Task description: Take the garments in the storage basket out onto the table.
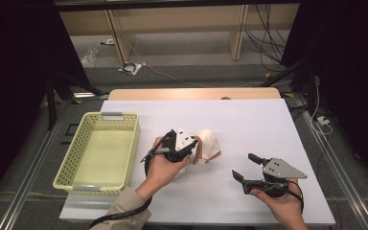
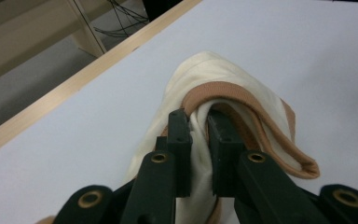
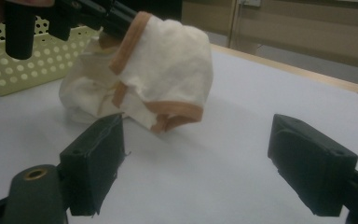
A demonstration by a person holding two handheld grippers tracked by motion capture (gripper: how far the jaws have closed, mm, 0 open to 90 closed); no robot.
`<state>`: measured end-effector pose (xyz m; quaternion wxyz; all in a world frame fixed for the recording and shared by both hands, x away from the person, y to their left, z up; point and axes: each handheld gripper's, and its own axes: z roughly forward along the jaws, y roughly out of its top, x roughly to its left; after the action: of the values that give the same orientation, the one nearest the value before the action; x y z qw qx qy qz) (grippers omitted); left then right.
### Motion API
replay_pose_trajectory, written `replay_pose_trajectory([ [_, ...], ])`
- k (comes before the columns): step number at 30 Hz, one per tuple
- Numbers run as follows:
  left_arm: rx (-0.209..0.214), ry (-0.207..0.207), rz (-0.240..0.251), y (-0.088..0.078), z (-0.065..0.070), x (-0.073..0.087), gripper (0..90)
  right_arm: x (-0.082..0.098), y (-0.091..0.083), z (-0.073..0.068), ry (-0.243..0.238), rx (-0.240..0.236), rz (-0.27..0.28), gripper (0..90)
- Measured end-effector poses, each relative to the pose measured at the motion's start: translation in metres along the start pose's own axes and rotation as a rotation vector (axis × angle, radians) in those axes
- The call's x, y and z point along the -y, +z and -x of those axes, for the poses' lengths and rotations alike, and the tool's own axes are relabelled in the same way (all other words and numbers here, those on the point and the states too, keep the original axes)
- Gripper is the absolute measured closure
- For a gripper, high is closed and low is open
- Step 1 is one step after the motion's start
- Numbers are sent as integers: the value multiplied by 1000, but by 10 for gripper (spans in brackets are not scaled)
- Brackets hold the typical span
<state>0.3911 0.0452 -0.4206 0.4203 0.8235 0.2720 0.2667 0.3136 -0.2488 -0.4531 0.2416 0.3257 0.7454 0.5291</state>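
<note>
table: the white table top [image 1: 268, 124] takes most of the middle of the high view, with a wooden edge along its far side.
basket: the pale yellow basket [image 1: 66, 165] with many small holes stands on the left part of the table in the high view, well apart from the cloth. in my right gripper view its wall is in the upper left corner.
cloth: the cream cloth with a light brown band [image 1: 210, 143] is near the centre of the high view, just right of my left gripper. one part of it is lifted and the lower part touches the table. in my right gripper view it sits in the upper middle of the frame.
my left gripper: my left gripper [image 2: 199, 133] is at the centre of the high view, my hand around it. its jaws are pressed nearly together and they pinch a fold of the cream cloth beside the brown band, as my left gripper view shows in the lower middle.
my right gripper: my right gripper [image 1: 246, 166] is in the lower right of the high view, near the cloth but not touching it. its jaws are spread wide, with only bare table between them.
</note>
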Motion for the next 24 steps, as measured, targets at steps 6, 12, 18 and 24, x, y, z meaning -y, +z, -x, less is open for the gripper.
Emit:
replay_pose_trajectory([
  [6, -7, 2, -43, 10, 1, 9, 803, 0, 0, 1, -6, 2, 0, 195],
  [12, -18, 8, -74, 17, 1, 14, 801, 0, 0, 1, -8, 1, 0, 195],
  [18, -25, 1, -107, 23, -1, 21, 796, 0, 0, 1, -11, 3, -16, 195],
  [24, -32, 9, -135, 28, -2, 25, 787, 1, 1, 1, -7, 1, -9, 194],
])
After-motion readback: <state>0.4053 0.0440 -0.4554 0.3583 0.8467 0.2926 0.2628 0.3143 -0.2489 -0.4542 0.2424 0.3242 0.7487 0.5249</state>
